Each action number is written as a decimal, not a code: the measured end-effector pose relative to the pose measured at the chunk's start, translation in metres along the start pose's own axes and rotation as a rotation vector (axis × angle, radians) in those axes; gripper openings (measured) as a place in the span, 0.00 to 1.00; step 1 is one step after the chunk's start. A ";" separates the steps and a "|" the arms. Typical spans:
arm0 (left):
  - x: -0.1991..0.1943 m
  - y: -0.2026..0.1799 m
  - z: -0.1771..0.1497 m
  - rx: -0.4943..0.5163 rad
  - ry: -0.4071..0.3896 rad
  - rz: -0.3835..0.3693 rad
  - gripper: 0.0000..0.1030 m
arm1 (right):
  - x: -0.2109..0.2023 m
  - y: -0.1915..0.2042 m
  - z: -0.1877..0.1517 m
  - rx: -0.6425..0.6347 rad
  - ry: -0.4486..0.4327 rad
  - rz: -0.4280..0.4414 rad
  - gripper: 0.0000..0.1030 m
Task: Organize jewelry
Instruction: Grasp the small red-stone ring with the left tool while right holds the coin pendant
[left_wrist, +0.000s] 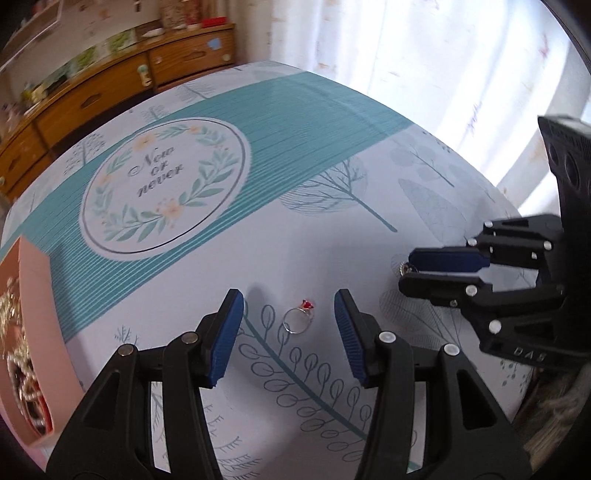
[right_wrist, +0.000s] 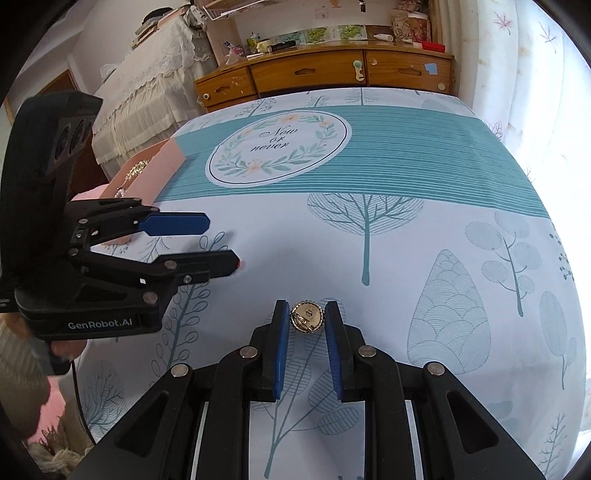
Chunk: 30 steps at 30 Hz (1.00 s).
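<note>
A thin silver ring with a red stone (left_wrist: 300, 316) lies on the printed tablecloth, between the open fingers of my left gripper (left_wrist: 289, 308). A round gold brooch (right_wrist: 306, 317) sits between the blue pads of my right gripper (right_wrist: 306, 314), which are narrowed around it; contact on both sides is unclear. In the left wrist view the right gripper (left_wrist: 406, 268) shows at right with the brooch (left_wrist: 404, 266) at its tips. In the right wrist view the left gripper (right_wrist: 221, 242) is open at left, the ring's red stone (right_wrist: 242, 264) peeking past its lower finger.
A pink jewelry box (left_wrist: 27, 332) holding pearl and gold pieces stands at the table's left edge, also seen in the right wrist view (right_wrist: 147, 173). A wooden dresser (right_wrist: 325, 75) stands beyond the table's far edge. A white curtain (left_wrist: 461, 74) hangs to the right.
</note>
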<state>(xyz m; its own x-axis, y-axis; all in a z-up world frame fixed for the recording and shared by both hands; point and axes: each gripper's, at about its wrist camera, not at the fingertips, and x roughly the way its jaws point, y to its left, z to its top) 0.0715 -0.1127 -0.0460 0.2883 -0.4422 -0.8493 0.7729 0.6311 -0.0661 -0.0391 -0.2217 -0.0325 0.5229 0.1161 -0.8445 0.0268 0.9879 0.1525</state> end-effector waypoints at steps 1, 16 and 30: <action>0.002 -0.002 0.000 0.026 0.007 -0.005 0.47 | -0.001 0.000 -0.001 0.003 -0.001 0.000 0.18; 0.010 -0.006 -0.001 0.156 0.040 -0.036 0.16 | 0.001 -0.004 -0.002 0.039 0.005 0.007 0.18; -0.001 0.008 -0.006 0.007 -0.015 0.000 0.04 | 0.001 0.000 0.001 0.031 0.002 -0.003 0.18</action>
<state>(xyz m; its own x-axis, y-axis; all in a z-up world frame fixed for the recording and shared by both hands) 0.0737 -0.1032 -0.0492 0.2968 -0.4519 -0.8413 0.7768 0.6267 -0.0626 -0.0379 -0.2218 -0.0332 0.5213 0.1131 -0.8459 0.0549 0.9847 0.1655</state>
